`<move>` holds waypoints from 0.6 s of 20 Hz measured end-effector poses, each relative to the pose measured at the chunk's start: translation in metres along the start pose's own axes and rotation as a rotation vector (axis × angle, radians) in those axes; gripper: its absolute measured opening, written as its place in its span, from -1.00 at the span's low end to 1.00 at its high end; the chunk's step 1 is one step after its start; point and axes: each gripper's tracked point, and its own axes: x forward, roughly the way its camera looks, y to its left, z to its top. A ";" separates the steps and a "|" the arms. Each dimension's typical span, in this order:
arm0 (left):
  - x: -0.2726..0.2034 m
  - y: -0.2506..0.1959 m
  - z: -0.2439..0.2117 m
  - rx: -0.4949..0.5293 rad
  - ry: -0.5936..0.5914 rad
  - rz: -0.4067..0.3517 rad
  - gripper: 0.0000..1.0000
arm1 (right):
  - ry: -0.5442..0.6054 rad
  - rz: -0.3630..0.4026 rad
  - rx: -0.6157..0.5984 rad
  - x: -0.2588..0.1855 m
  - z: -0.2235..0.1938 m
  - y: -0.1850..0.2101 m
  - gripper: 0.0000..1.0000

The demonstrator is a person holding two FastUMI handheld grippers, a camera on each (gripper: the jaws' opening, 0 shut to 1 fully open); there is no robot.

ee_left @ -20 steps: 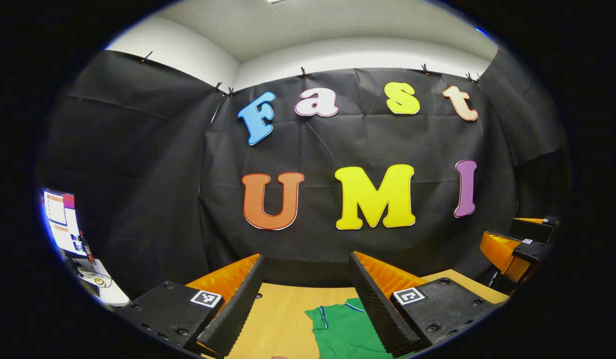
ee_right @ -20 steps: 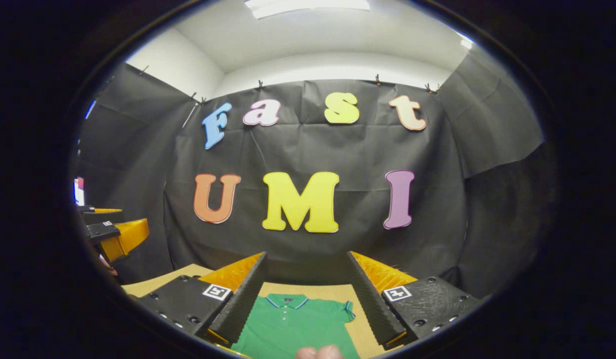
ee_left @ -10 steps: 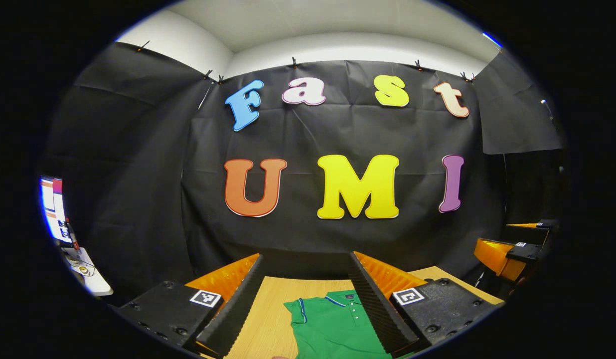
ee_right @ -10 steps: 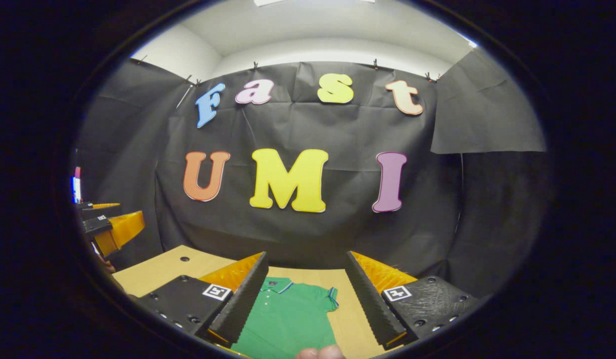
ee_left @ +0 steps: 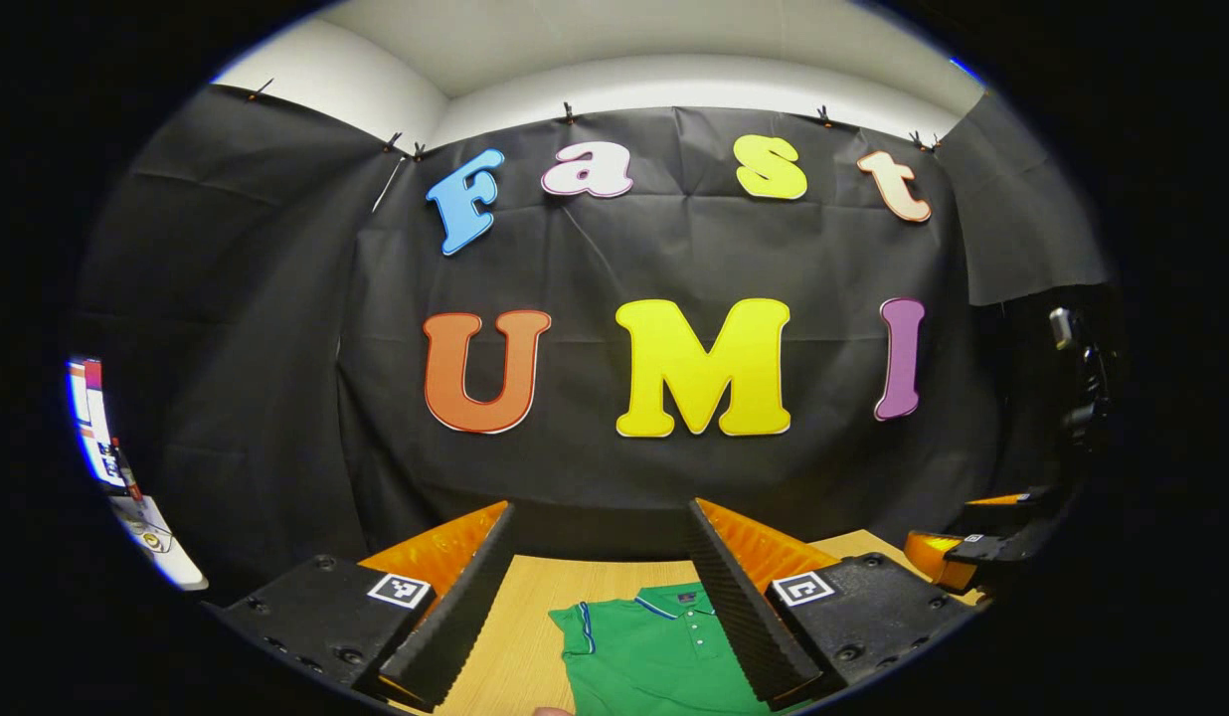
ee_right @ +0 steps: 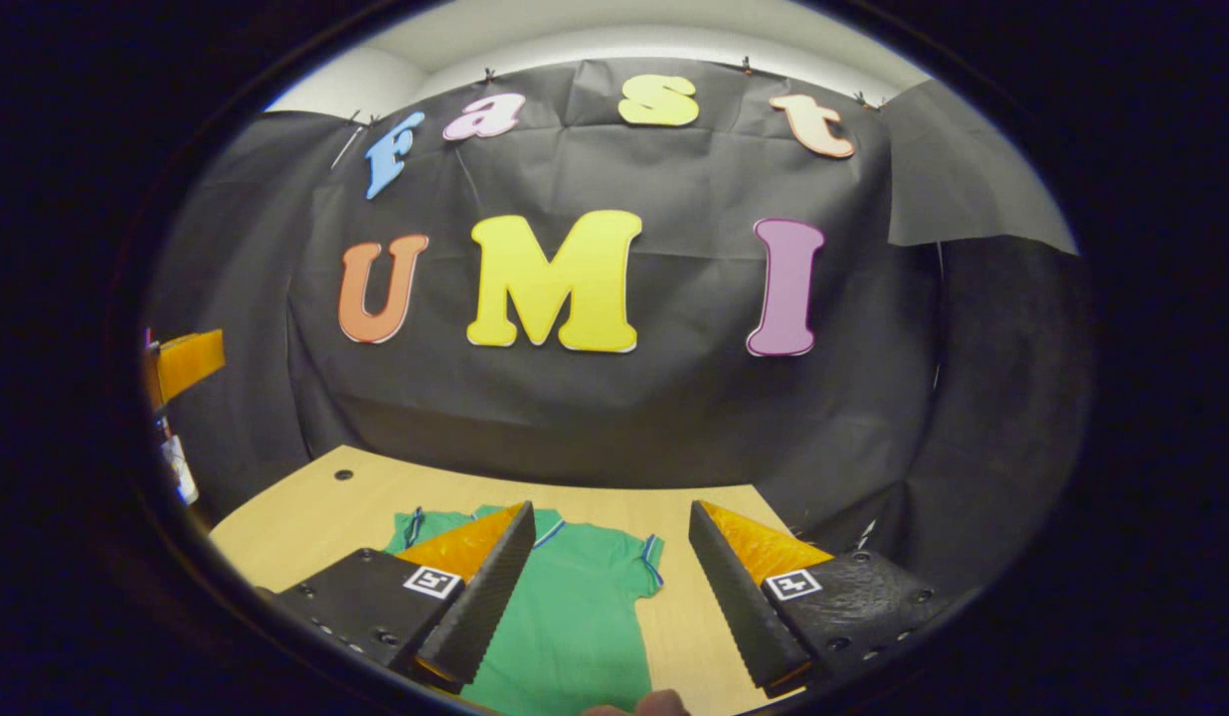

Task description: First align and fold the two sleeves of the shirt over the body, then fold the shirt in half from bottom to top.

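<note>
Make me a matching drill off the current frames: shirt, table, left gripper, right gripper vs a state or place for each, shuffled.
Column 1:
1. shirt
2. table
3. left gripper
4. right gripper

Column 2:
A. open, above the sleeve on the shirt's right side in its own view
B. pale wood, with a small hole near its far edge
C. green, lying flat, sleeves spread out
D. open, shirt collar between its fingers in its own view

Pairs: 1-C, 2-B, 3-D, 4-A
</note>
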 end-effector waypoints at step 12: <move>0.059 -0.037 -0.012 0.012 0.054 0.076 1.00 | 0.332 0.041 0.011 0.201 -0.144 -0.057 0.91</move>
